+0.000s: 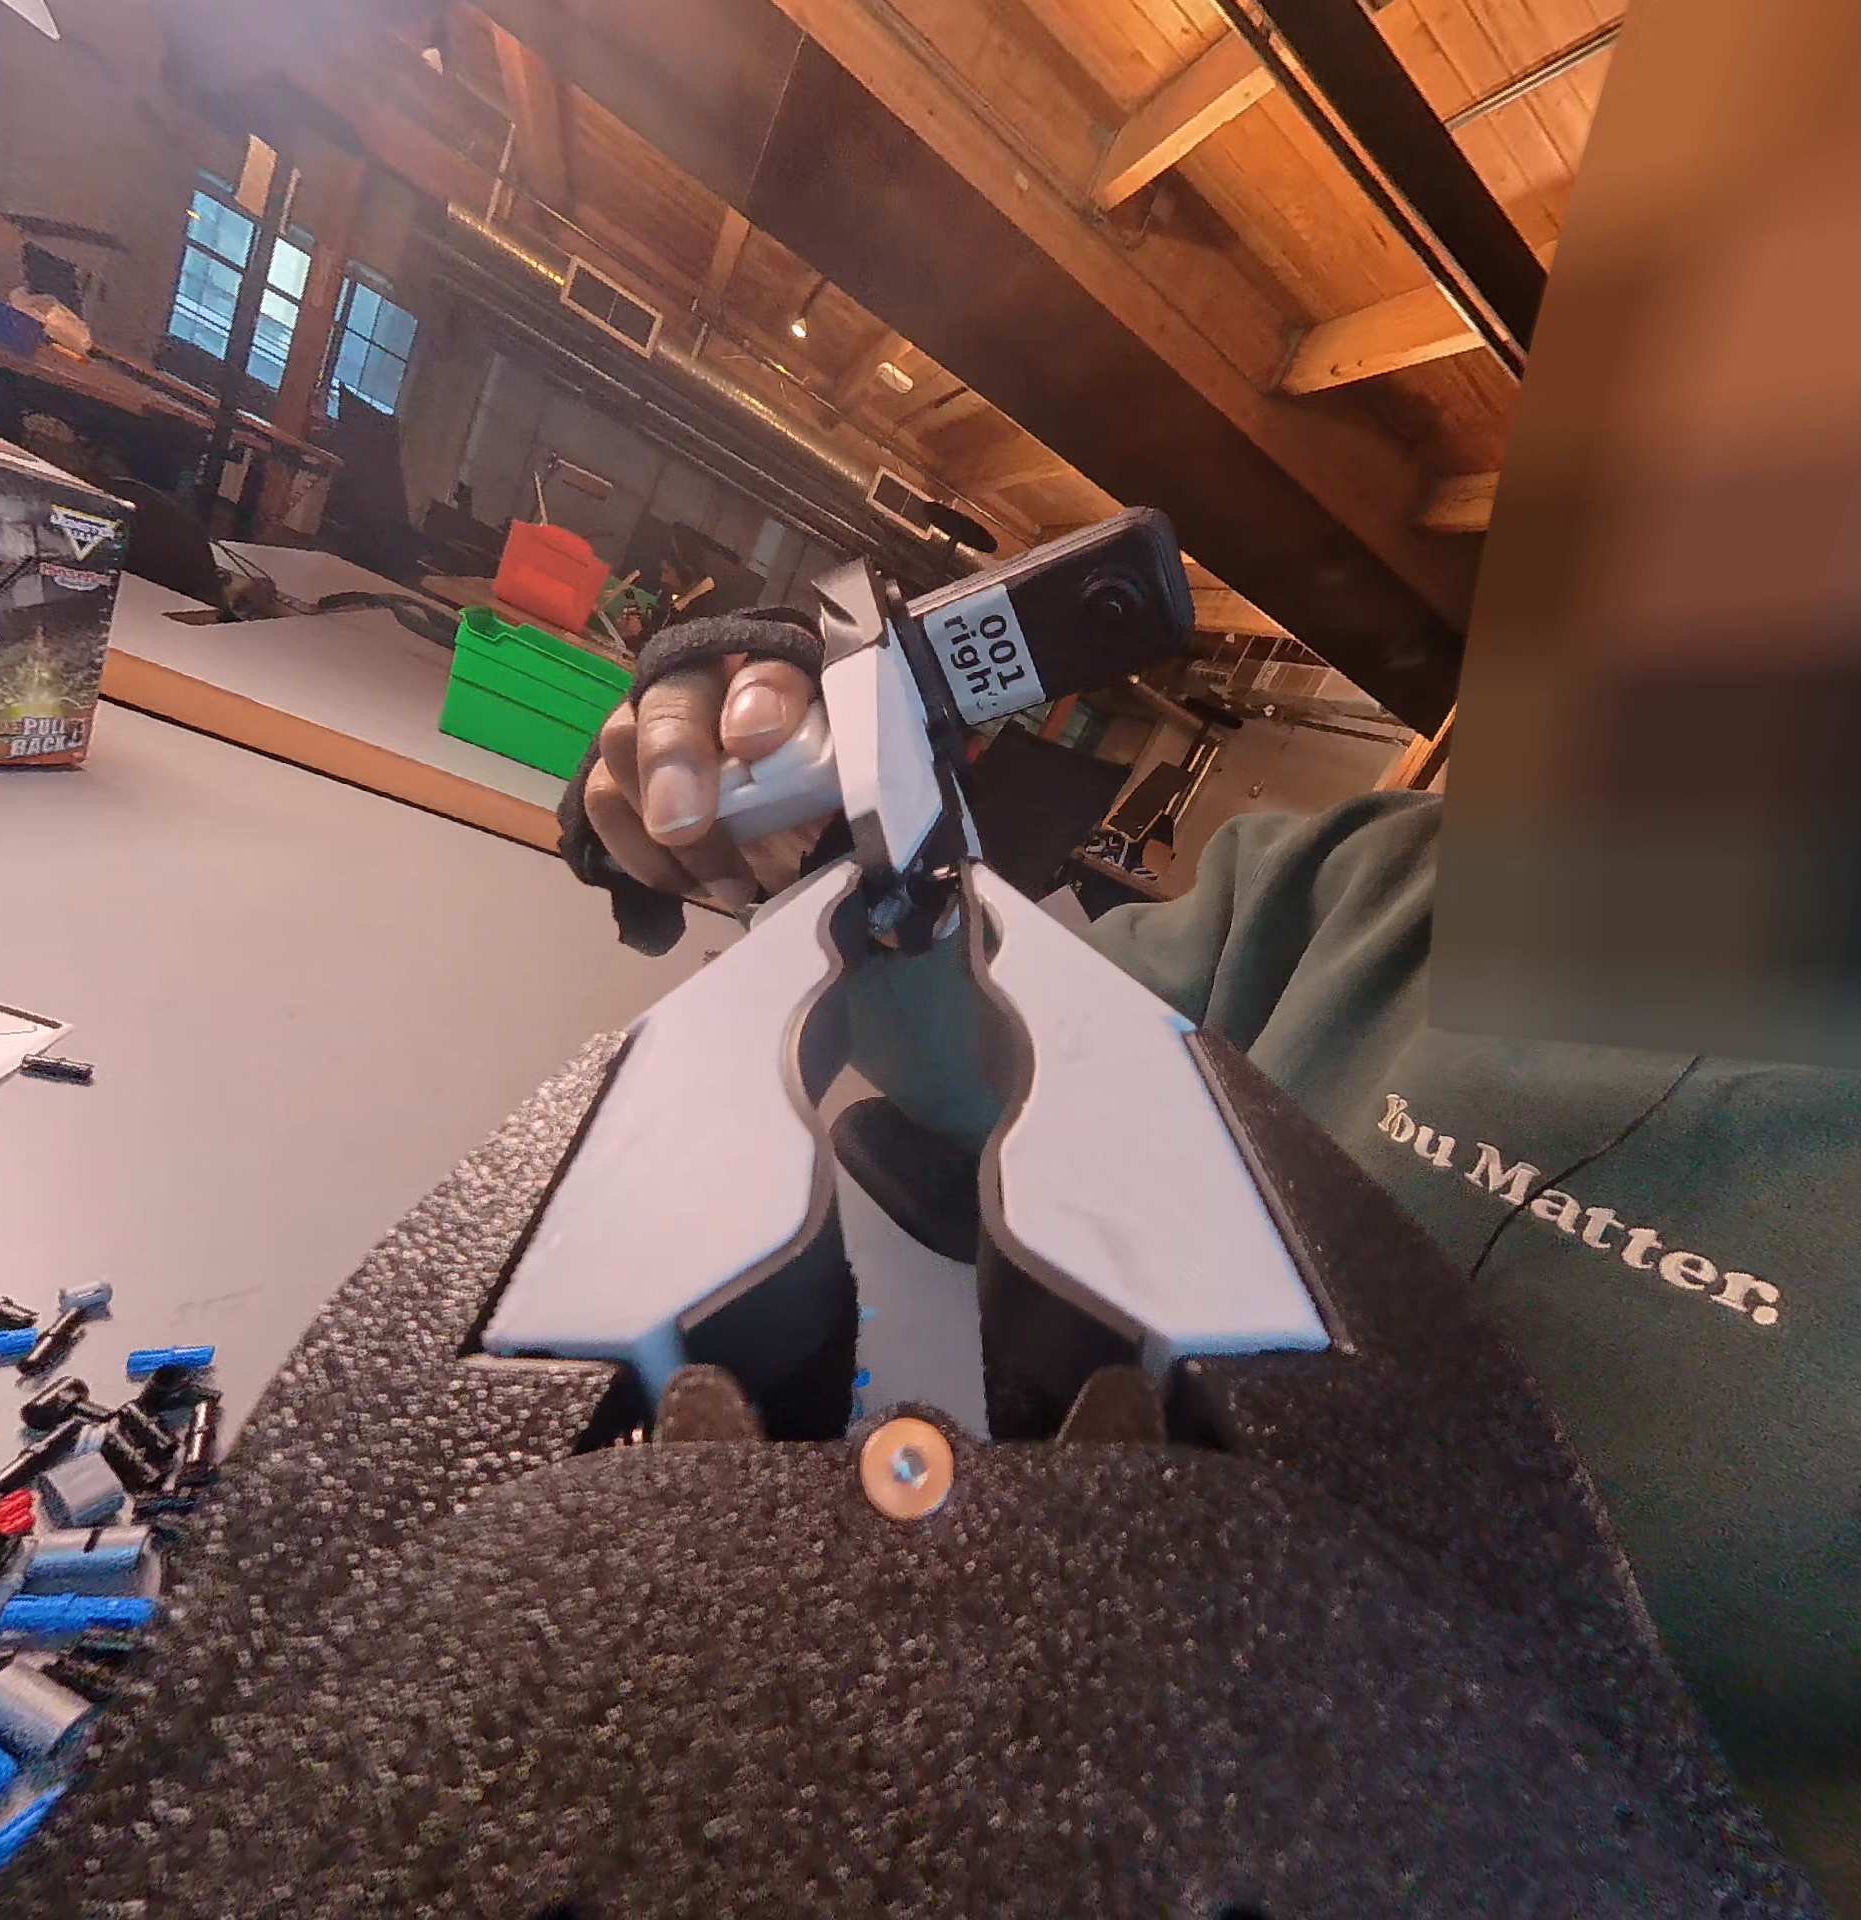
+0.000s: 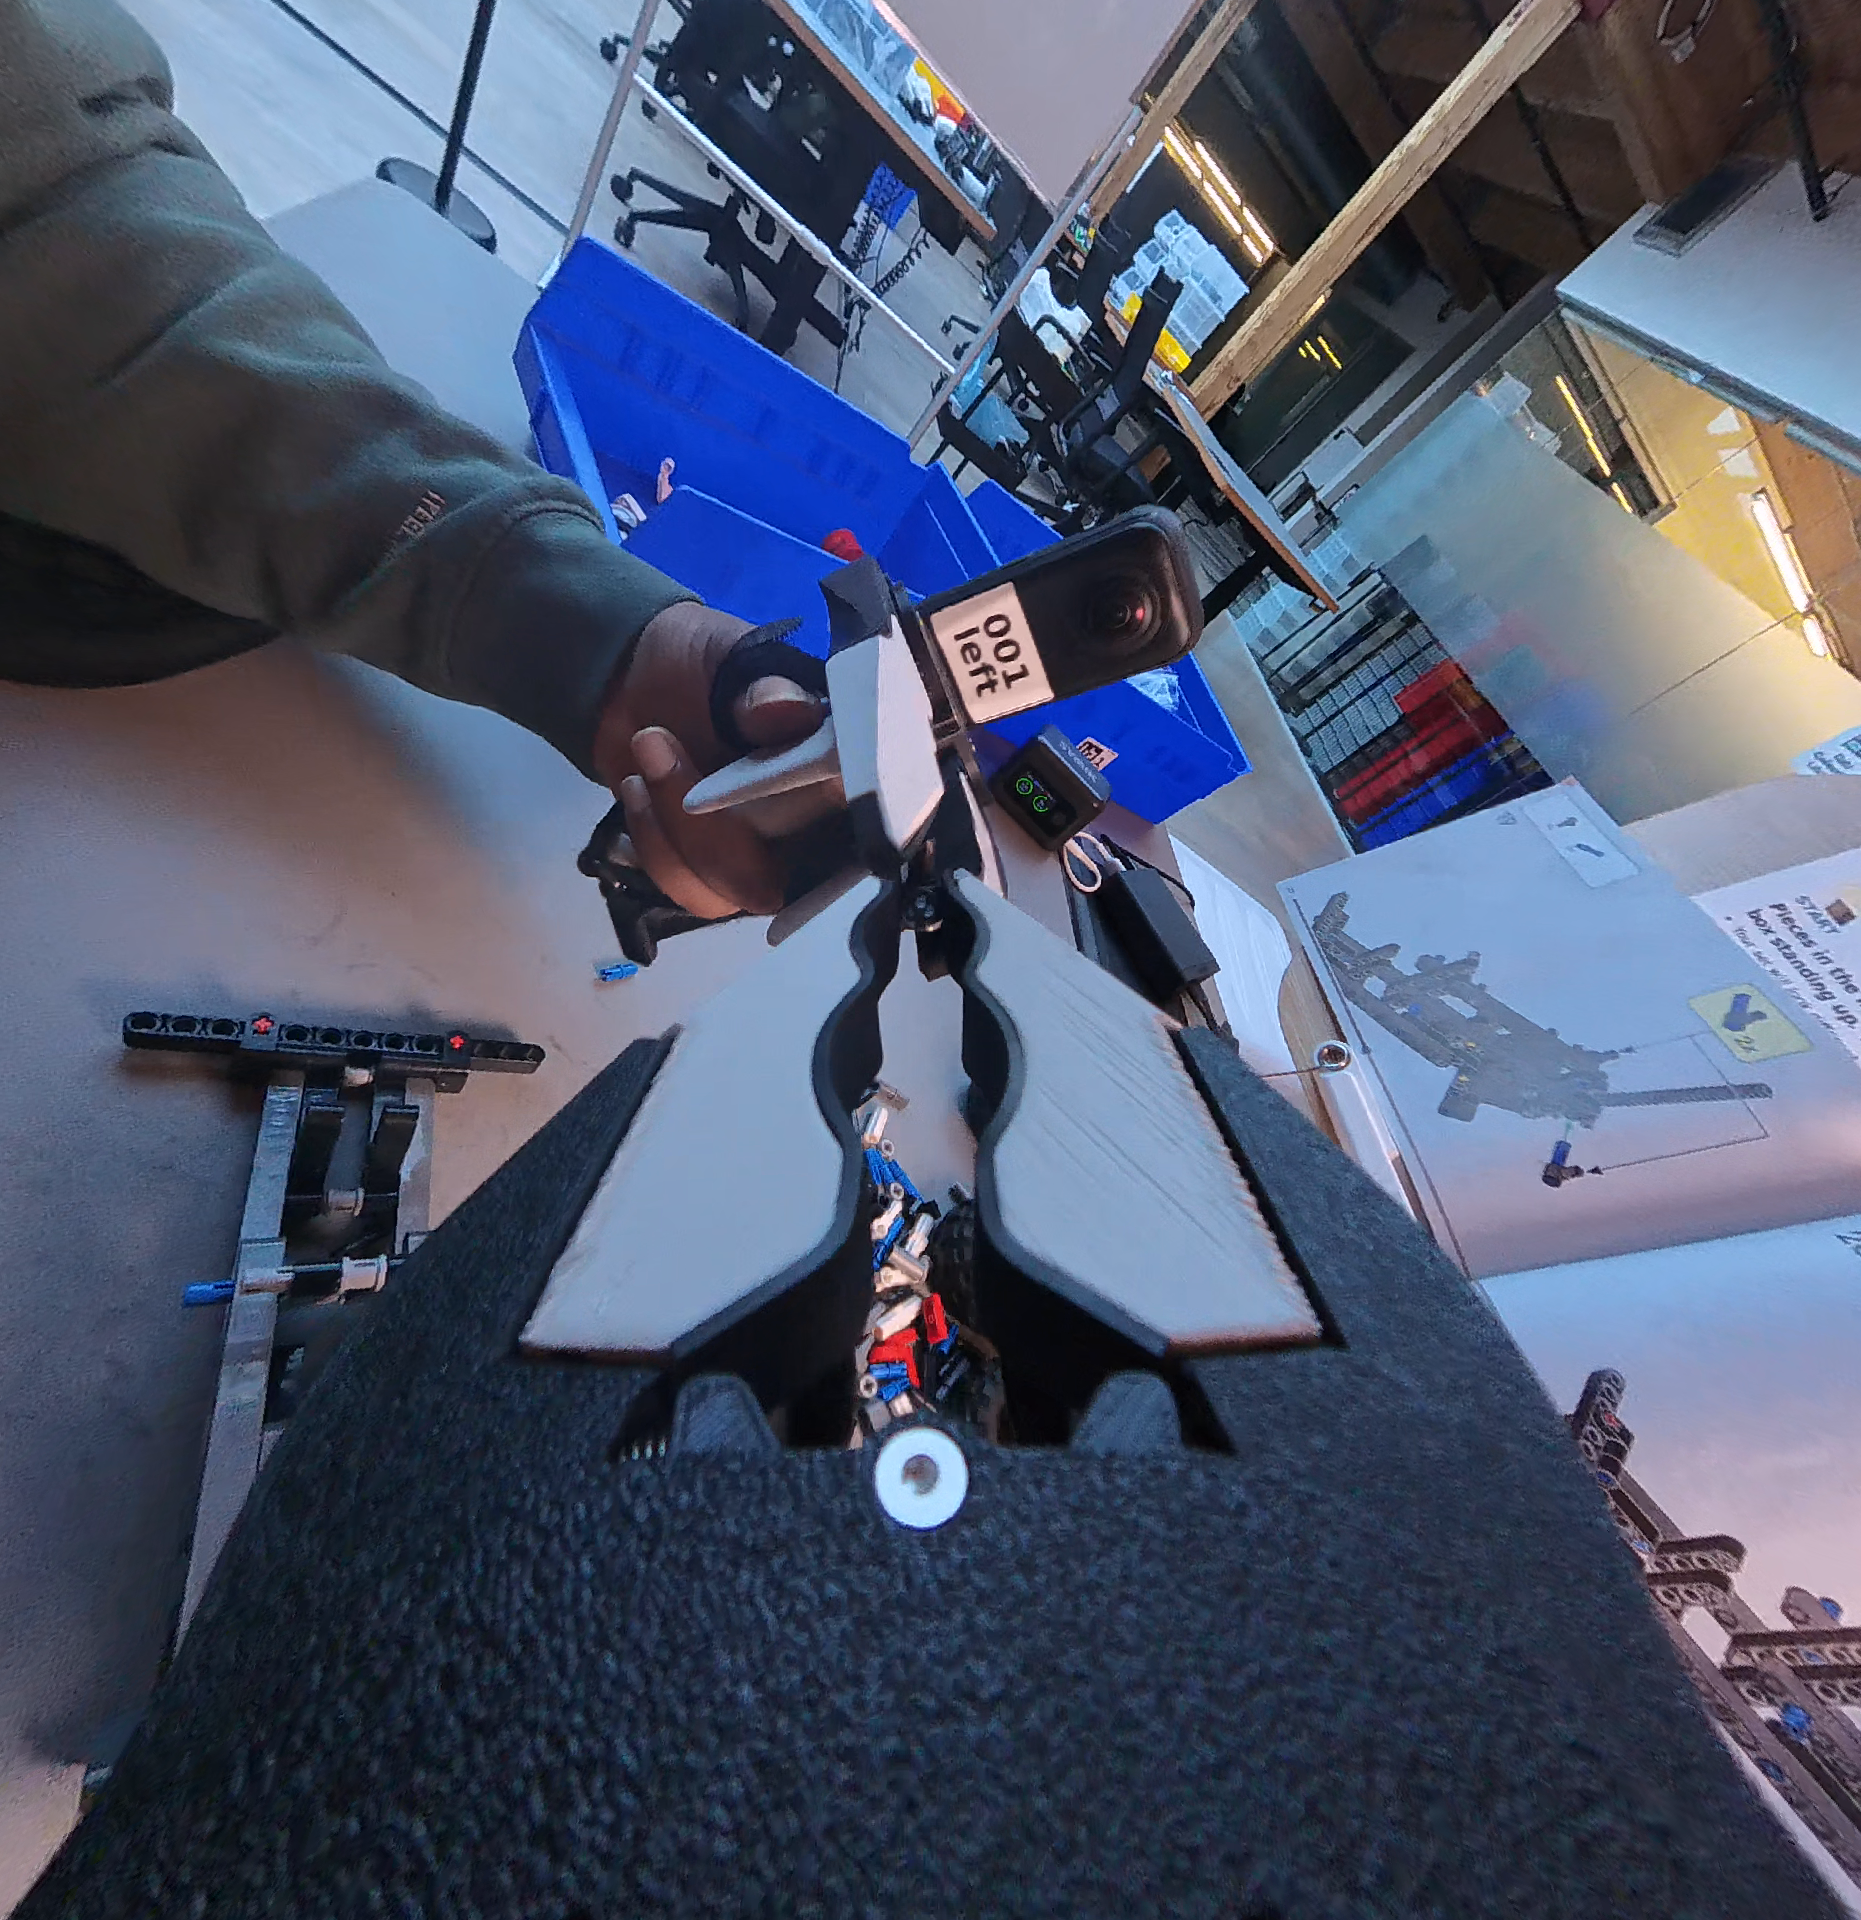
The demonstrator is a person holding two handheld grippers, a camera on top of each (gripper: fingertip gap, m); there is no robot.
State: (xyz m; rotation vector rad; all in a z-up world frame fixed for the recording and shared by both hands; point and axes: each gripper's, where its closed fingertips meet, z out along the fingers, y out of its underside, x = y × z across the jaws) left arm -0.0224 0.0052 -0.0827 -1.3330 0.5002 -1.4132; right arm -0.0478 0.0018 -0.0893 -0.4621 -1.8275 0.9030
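My left gripper (image 1: 910,904) and right gripper (image 2: 921,904) point at each other, tip to tip, above a grey table (image 1: 282,987). A small black building piece (image 1: 895,920) sits where the tips meet, and both pairs of jaws are closed down on it; it also shows in the right wrist view (image 2: 921,916). The right gripper (image 1: 884,769) faces my left camera, held by a hand (image 1: 687,790). The left gripper (image 2: 890,748) faces my right camera, held by a hand (image 2: 687,821). A black wheel (image 1: 905,1174) lies below the left fingers.
A pile of small blue, black and grey parts (image 1: 64,1507) lies on the left. A black-and-grey beam assembly (image 2: 323,1143), an open instruction booklet (image 2: 1580,1039), blue bins (image 2: 749,447), a green bin (image 1: 531,686), a toy box (image 1: 32,623) and the person's green sweatshirt (image 1: 1528,1299) surround the grippers. Left and right tips are no more than a few centimetres apart.
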